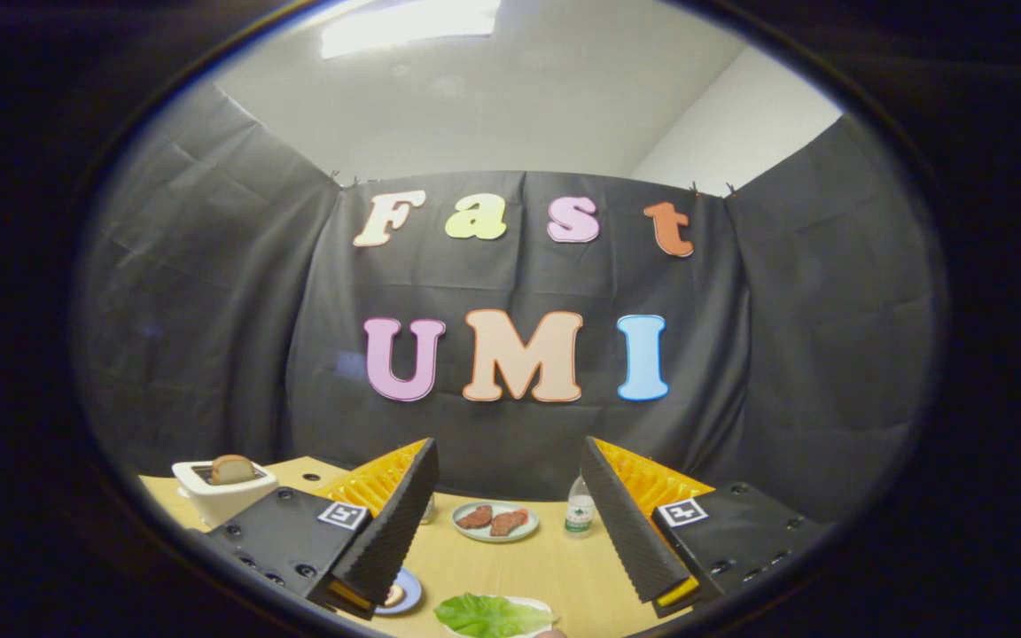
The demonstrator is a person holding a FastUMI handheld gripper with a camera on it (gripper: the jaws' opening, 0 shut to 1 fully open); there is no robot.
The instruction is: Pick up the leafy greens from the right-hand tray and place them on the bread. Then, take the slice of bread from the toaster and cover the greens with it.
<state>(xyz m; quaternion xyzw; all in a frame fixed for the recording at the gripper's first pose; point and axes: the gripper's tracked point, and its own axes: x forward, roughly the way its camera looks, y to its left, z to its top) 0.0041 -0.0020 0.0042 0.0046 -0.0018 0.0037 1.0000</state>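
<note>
I am holding my gripper (508, 523) high with fingers spread wide and empty. The leafy greens (486, 615) are lying on their tray (535, 606), near and below. I should be lowering gently, pinching the leaf's middle, then heading to the bread (395, 595) at left.

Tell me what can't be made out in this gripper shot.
- Blue plate, gripper view: mostly hidden behind one finger of the open gripper; what's on it is unclear.
- Leafy greens: their near side and their tray are cut off at the view's lower limit.
- Bread in the toaster: its lower part sits inside the slot.
- Bottle: label too small to make out.
</note>
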